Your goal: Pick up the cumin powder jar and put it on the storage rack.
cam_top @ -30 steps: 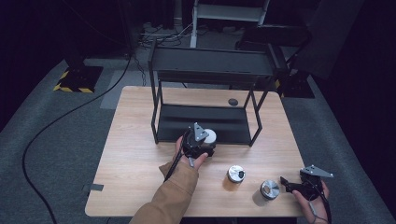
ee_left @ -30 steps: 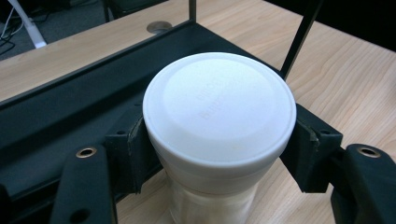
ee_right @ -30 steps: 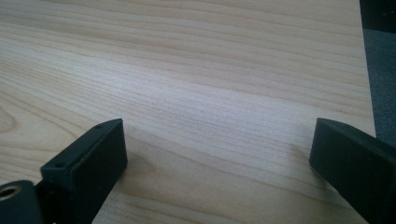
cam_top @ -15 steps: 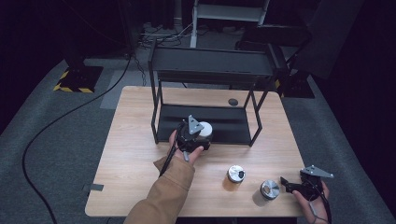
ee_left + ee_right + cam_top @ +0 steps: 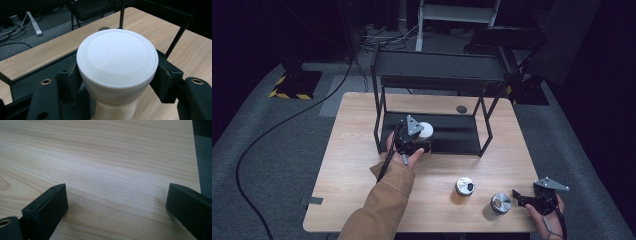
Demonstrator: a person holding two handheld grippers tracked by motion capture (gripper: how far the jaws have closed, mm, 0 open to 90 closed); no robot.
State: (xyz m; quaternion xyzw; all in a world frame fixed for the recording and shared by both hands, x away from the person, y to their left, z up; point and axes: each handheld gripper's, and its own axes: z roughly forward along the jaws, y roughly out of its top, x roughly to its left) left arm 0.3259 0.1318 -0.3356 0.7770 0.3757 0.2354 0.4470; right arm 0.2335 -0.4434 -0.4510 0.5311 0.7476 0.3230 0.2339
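Note:
A white lidded jar (image 5: 117, 65) sits between the jaws of my left gripper (image 5: 116, 82), which is shut on it just below the lid. From above, the white jar (image 5: 427, 130) and left gripper (image 5: 424, 141) hang at the front left edge of the black rack's lower shelf (image 5: 457, 134). My right gripper (image 5: 518, 196) rests low at the table's front right corner, jaws wide apart. In the right gripper view the right gripper (image 5: 117, 202) has only bare wood between its jaws. Two small metal-lidded jars (image 5: 465, 186) (image 5: 500, 202) stand left of it.
The black two-tier metal rack (image 5: 439, 70) stands at the back middle of the wooden table (image 5: 357, 165). A dark round disc (image 5: 461, 109) lies on the table behind the lower shelf. A black cable (image 5: 287, 125) runs over the grey floor on the left.
My left gripper has carried the white jar forward and a little left, from the table in front of the rack to the lower shelf's front edge. The right gripper has stayed put.

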